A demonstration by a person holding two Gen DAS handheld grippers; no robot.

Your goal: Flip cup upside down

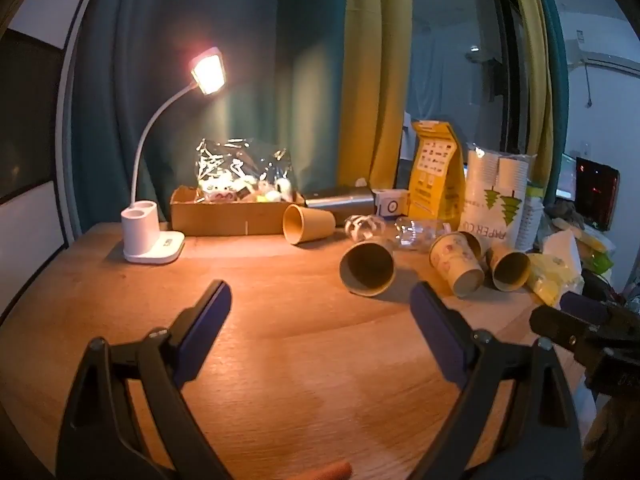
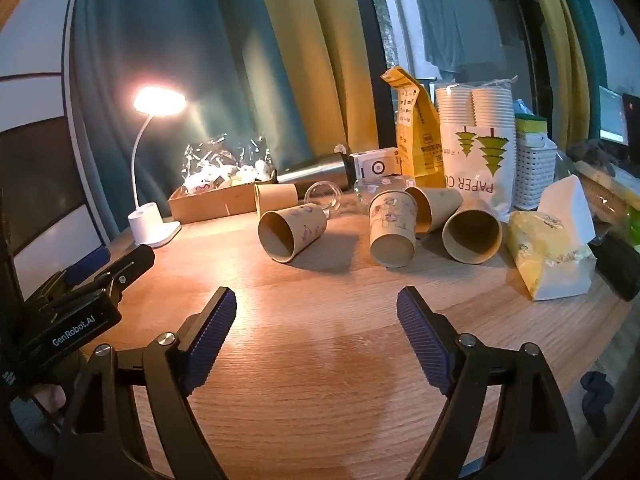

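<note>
Nearest the lens, the right gripper [image 2: 316, 304] hangs over the wooden table [image 2: 320, 380], its jaws spread wide with nothing between them; the pads [image 2: 212, 332] are ribbed dark-blue rubber on black plastic arms. The left gripper [image 1: 320, 300] stands just as wide apart and empty, and its black body, lettered "GenRobot.AI", shows at the left edge of the right wrist view.

Past the fingertips, well apart from both grippers, lie the brown paper cups, all on their sides: a printed cup [image 2: 290, 232] with its mouth toward the camera, a second printed cup [image 2: 392, 232], a plain-looking cup [image 2: 472, 232] touching a half-hidden one behind, and a further cup [image 2: 276, 198] near the cardboard box [image 2: 208, 204].

A clear glass [image 2: 324, 196] lies behind them. Farther back stand a lit white gooseneck lamp [image 2: 154, 220], a crinkled cellophane bag [image 2: 228, 164] in the box, a metal flask [image 2: 316, 172] lying down, a yellow pouch [image 2: 416, 136], and a sleeve of stacked white cups [image 2: 476, 148] reading "PAPER CU" upside down, with green tree drawings.
</note>
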